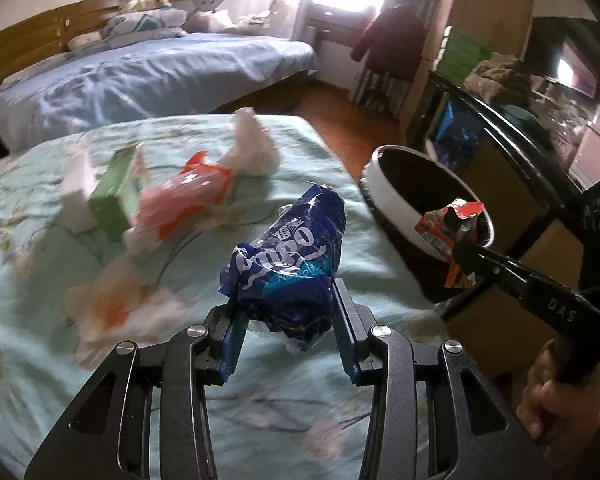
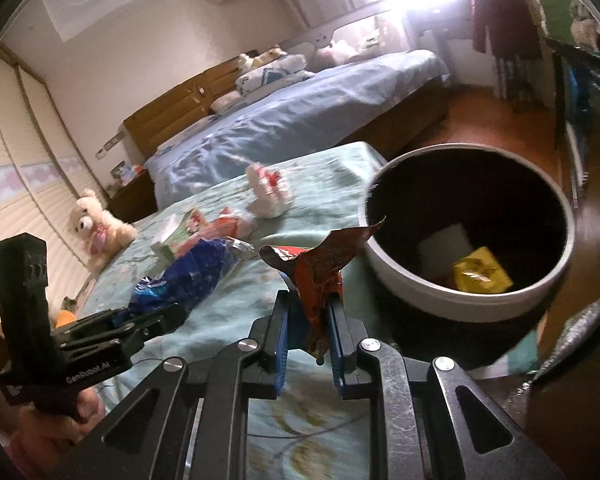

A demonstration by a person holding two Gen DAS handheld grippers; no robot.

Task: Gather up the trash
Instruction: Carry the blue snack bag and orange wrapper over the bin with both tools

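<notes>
My left gripper [image 1: 286, 300] is shut on a crumpled blue snack wrapper [image 1: 288, 256] and holds it above the green bedspread; it also shows in the right wrist view [image 2: 188, 276]. My right gripper [image 2: 310, 296] is shut on a torn red wrapper [image 2: 320, 268] beside the round trash bin [image 2: 460, 300]. In the left wrist view the red wrapper [image 1: 448, 224] hangs over the bin's rim [image 1: 392, 196]. The bin holds a yellow packet [image 2: 482, 272] and a white piece [image 2: 444, 248].
More litter lies on the green bedspread [image 1: 40, 248]: a green box [image 1: 116, 196], an orange-white packet [image 1: 180, 204], a white wad [image 1: 252, 144] and tissue [image 1: 120, 308]. A teddy bear [image 2: 100, 228] sits at the bed's left. A black desk [image 1: 500, 140] stands behind the bin.
</notes>
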